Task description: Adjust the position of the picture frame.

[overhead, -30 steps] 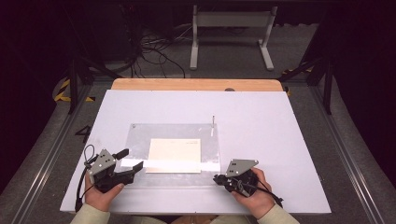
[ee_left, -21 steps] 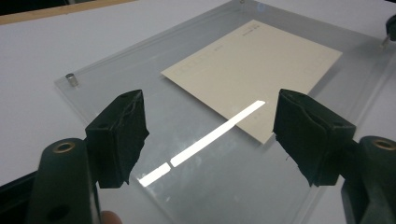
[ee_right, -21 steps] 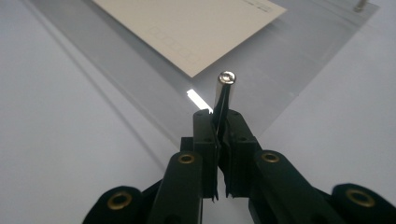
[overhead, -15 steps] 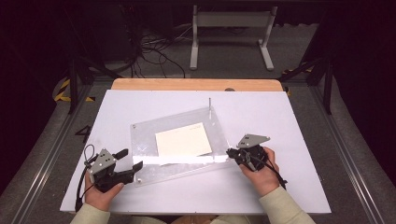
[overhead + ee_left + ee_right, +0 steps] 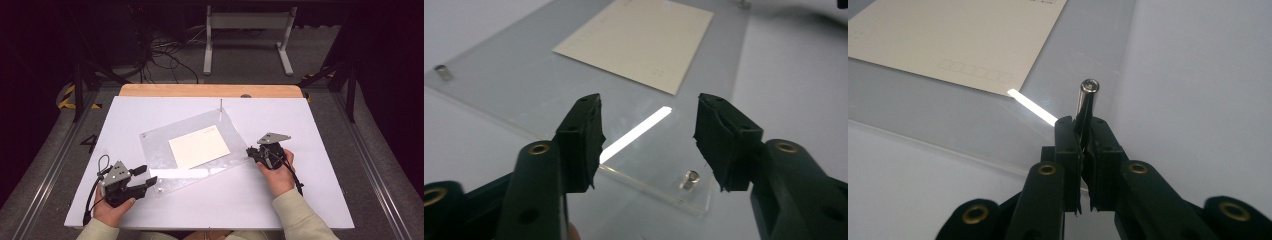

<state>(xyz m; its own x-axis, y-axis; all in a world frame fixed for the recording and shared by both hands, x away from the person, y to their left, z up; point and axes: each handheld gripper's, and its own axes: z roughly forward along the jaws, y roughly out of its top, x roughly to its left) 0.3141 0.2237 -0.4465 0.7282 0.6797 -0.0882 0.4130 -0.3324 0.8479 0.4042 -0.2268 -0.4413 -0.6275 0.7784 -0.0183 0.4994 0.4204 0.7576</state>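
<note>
A clear acrylic plate [image 5: 165,150] lies skewed on the white table, with a cream card [image 5: 199,146] under or in it. Short metal pegs stand at its corners, one at the far corner [image 5: 221,104]. My right gripper [image 5: 251,152] is shut on the metal peg [image 5: 1087,102] at the plate's right corner, the peg sticking up between the jaws. My left gripper [image 5: 149,176] is open at the plate's near left corner, jaws either side of the small peg [image 5: 689,179] there without touching it. The card [image 5: 639,40] lies beyond.
The white table sheet [image 5: 310,130] has free room to the right and front of the plate. A wooden board edge [image 5: 210,90] runs along the far side. Dark floor with cables and a white stand [image 5: 247,30] lies behind the table.
The right gripper has swung forward and away from the person, pulling the plate's right corner with it. The plate has turned counter-clockwise. The left gripper has stayed at the near left corner.
</note>
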